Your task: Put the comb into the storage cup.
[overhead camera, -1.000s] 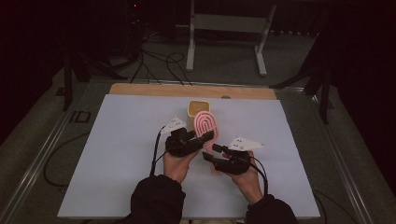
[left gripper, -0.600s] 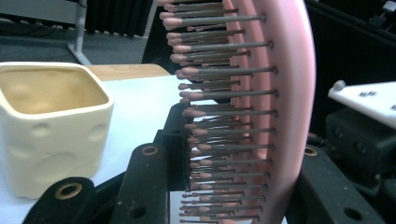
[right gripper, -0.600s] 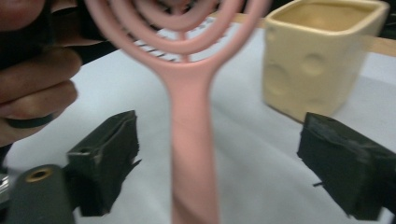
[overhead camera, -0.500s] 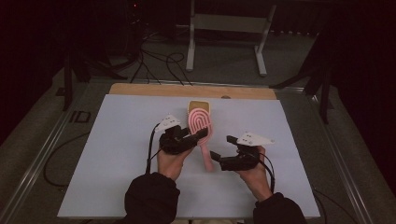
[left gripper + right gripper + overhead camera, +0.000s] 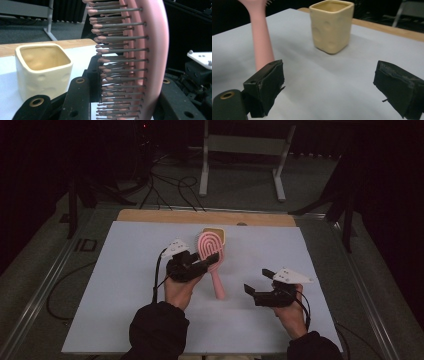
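Observation:
A pink hairbrush with its bristles up is held by its head in my left gripper, which is shut on it; the handle points toward the person. In the left gripper view the bristled head stands between the jaws. A cream square cup stands just behind the brush, partly hidden by it, and appears again at the left of the left gripper view. My right gripper hovers open to the right of the handle, nothing in it. The right gripper view has the cup ahead and the handle at the left.
The white table sheet has free room left and right of the hands. A wooden strip runs along the far edge. Beyond it stand a metal frame and floor cables.
My right gripper has drawn away to the right from the brush handle. The left gripper has carried the brush a little farther toward the cup.

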Tool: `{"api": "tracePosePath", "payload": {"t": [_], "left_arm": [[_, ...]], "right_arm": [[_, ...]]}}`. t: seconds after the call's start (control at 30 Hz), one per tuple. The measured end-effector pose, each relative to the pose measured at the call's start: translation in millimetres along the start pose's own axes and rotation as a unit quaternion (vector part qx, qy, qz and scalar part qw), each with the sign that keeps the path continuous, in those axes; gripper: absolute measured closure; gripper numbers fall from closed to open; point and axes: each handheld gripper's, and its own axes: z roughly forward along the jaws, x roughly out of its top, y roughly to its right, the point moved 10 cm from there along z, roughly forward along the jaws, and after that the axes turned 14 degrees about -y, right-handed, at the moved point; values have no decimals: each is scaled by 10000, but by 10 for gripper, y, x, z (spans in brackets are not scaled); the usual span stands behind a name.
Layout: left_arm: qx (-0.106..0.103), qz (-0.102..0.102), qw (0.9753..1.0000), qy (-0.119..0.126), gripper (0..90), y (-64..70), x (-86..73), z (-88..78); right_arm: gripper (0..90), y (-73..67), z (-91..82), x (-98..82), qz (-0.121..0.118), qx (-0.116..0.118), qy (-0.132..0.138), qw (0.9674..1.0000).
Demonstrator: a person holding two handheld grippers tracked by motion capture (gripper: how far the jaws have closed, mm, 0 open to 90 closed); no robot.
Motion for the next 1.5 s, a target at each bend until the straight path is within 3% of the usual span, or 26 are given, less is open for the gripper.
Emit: {"api": "tracePosePath", "payload": {"t": [0.27,0.6,0.73,1.23,1.5], "left_arm": [[89,76,9999,8,649,-35,67,-73],[94,134,9999,-17,649,-26,41,-83],[114,134,9998,-40,649,-43,35,-76],[180,176,9997,-7,649,-79,152,-149],[128,62,9998,171,648,-96,246,-170]], "right_arm": [[99,88,-145,-234,29,-293,255,9992],[106,247,-316,-383,12,-911,580,9942],[106,285,-281,-438,143,-871,542,9946],[104,265,-226,-490,192,-816,436,9955],[103,270,-204,-512,223,-810,352,9958]]}}
